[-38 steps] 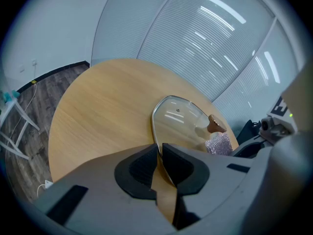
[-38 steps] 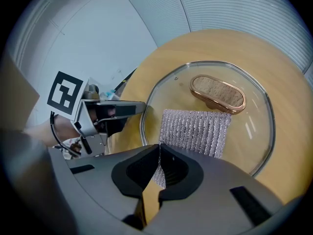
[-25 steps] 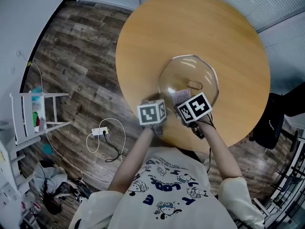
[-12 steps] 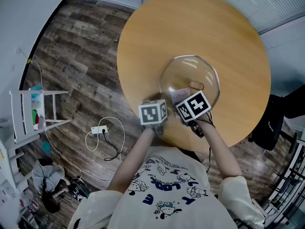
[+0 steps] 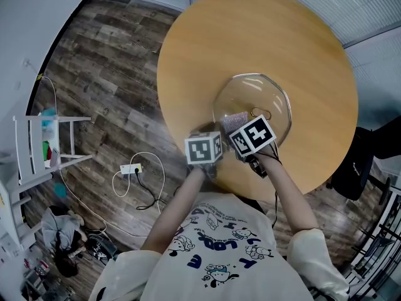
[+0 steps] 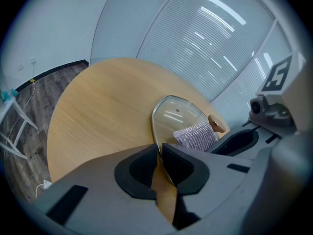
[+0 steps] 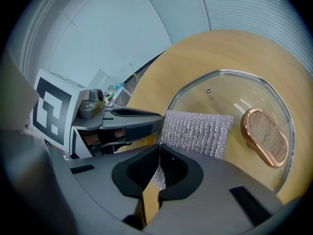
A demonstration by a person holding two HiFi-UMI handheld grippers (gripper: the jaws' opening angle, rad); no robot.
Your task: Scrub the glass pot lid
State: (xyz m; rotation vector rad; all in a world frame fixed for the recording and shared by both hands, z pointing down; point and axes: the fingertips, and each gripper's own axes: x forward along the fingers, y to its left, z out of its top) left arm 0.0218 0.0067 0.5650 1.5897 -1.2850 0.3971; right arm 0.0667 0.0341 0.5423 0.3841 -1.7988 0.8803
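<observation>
A glass pot lid (image 5: 254, 99) with a copper-coloured handle (image 5: 263, 113) lies on the round wooden table (image 5: 207, 36). My left gripper (image 6: 160, 148) is shut on the lid's near rim (image 6: 154, 131). My right gripper (image 7: 159, 151) is shut on a silvery scrub pad (image 7: 198, 130), which lies flat on the glass (image 7: 230, 94) just left of the handle (image 7: 264, 137). In the head view the pad (image 5: 237, 119) shows just beyond the two marker cubes, left (image 5: 202, 148) and right (image 5: 252, 135), which hide both grippers' jaws.
The table's near edge runs just under my hands. On the wooden floor to the left lie a power strip with a looped cable (image 5: 133, 171) and a white rack (image 5: 44, 149). A dark chair (image 5: 352, 162) stands at the table's right.
My right gripper has pushed the scrub pad a little farther across the glass toward the handle. The left gripper has kept its hold on the rim.
</observation>
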